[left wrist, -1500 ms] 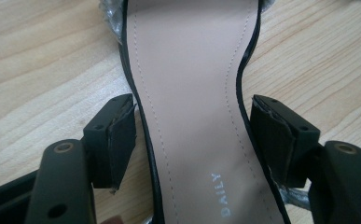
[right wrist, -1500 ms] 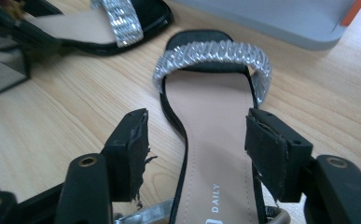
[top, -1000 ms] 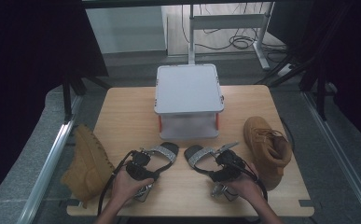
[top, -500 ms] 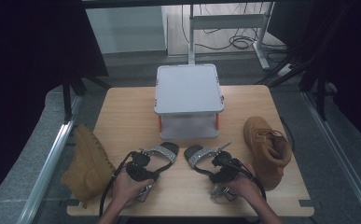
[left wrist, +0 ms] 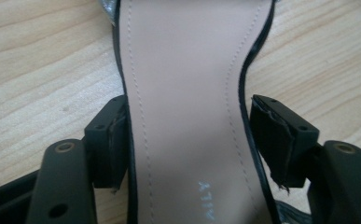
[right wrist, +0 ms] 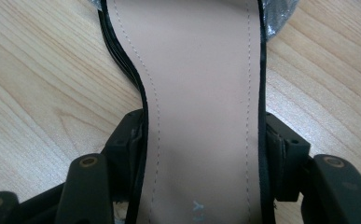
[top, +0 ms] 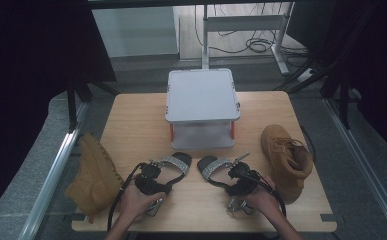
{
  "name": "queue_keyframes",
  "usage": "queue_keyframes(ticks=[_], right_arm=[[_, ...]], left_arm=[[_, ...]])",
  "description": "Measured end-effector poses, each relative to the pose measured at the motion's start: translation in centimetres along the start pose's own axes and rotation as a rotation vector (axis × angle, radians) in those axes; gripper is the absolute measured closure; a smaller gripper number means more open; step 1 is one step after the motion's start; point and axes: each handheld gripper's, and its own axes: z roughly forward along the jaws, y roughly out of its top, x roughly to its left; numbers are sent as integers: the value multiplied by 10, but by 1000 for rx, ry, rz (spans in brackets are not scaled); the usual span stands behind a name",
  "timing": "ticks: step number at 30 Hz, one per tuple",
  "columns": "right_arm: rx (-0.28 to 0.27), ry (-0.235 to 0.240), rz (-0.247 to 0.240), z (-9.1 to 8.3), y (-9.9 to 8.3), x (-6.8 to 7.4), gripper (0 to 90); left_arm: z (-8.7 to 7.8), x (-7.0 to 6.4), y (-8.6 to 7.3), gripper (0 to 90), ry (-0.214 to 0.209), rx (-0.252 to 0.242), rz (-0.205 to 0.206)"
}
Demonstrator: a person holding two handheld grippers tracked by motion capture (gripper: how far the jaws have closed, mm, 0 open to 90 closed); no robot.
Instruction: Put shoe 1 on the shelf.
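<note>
Two black sandals with glittery silver straps lie side by side on the wooden table (top: 131,125), near its front. The left sandal (top: 175,163) has its tan insole (left wrist: 183,93) between the jaws of my left gripper (top: 153,176) (left wrist: 187,135). One pad touches its edge and the other pad (left wrist: 271,135) stands a narrow gap off, so this gripper is open. My right gripper (top: 235,178) (right wrist: 204,144) is shut on the right sandal (top: 216,165), both pads pressed against the edges of its insole (right wrist: 201,93). Both sandals rest on the table.
A white lidded box (top: 202,95) with orange latches stands at the table's middle back. One tan boot (top: 286,157) stands at the right near the edge. Another tan boot (top: 93,172) lies at the left edge, partly over it.
Both hands have drawn back slightly toward the front edge. The sandals, boots and box lie where they were.
</note>
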Motion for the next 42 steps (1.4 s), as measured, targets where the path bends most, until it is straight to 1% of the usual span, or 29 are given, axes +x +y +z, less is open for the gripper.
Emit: queue_keyframes(ticks=[1,5,6,7,16,19,21,26,27,35,38,39,42], right_arm=[[0,0,0,0,0,0,407],[-4,0,6,0,-1,0,409],[-5,1,5,0,-1,0,409],[-6,1,6,0,-1,0,409],[-10,10,21,-1,-1,-1,413],[-12,16,27,-1,-1,-2,414],[-14,29,37,-1,-1,-4,415],[-14,30,57,-2,-2,-7,416],[-25,40,69,-3,-2,-10,416],[-51,48,103,-11,0,-15,416],[-64,62,128,-15,1,-17,416],[-70,69,147,-17,2,-20,417],[-74,67,158,-19,3,-22,416]], left_arm=[[-1,0,0,324,1,3,6],[-4,0,-3,331,-1,1,2],[-4,0,-3,349,5,4,5],[-3,0,-3,389,11,4,7],[-4,2,-5,406,17,-7,10],[-5,5,-5,414,4,-18,2],[-6,6,-4,416,-2,-19,3],[-8,7,-2,418,-12,-16,2],[-8,7,-2,419,-18,-21,-2],[-17,12,3,421,-65,-90,-39],[-20,15,5,421,-83,-120,-66],[-22,17,5,421,-85,-132,-72],[-23,19,7,421,-97,-150,-94]])
